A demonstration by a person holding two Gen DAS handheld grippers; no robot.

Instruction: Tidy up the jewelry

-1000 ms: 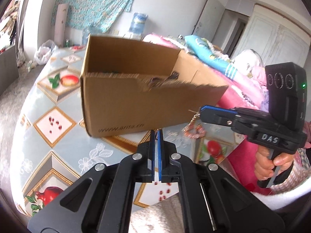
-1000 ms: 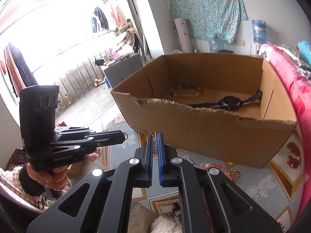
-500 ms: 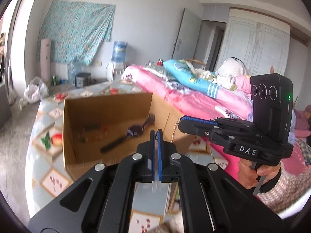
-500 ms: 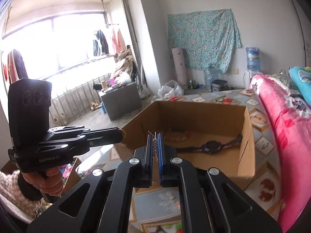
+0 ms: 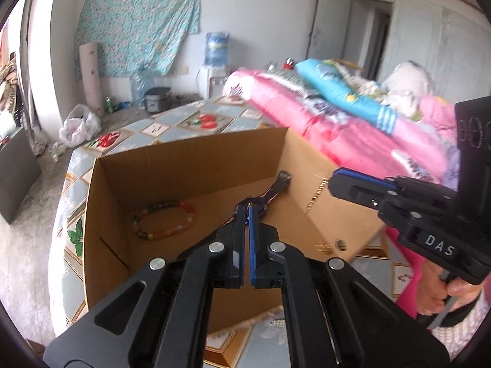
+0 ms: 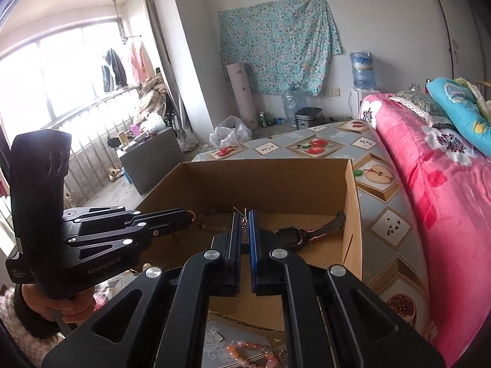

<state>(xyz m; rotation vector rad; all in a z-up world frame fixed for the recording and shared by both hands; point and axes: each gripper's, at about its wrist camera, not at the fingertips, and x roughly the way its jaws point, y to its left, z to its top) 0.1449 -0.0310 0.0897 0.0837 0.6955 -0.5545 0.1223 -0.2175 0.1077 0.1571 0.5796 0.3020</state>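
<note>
An open cardboard box (image 5: 196, 165) (image 6: 353, 202) stands on the tiled table. Inside lie a multicoloured bead bracelet (image 5: 164, 219) and a dark wristwatch (image 6: 303, 233) (image 5: 276, 188). My left gripper (image 5: 244, 211) is shut above the box's near side; a small gold ring shows at its tip in the right wrist view (image 6: 191, 214). My right gripper (image 6: 244, 217) is shut on a thin gold chain (image 6: 244, 228), held over the box. The chain hangs from its tip in the left wrist view (image 5: 317, 194).
A pink bead bracelet (image 6: 251, 351) and a small spring (image 6: 215, 335) lie on the table before the box. Small gold pieces (image 5: 322, 247) lie right of the box. A pink quilt (image 6: 429, 184) piles along the right side.
Both grippers have risen and moved forward over the box, so its inside now shows from above. Both stay shut; the chain has travelled with my right gripper.
</note>
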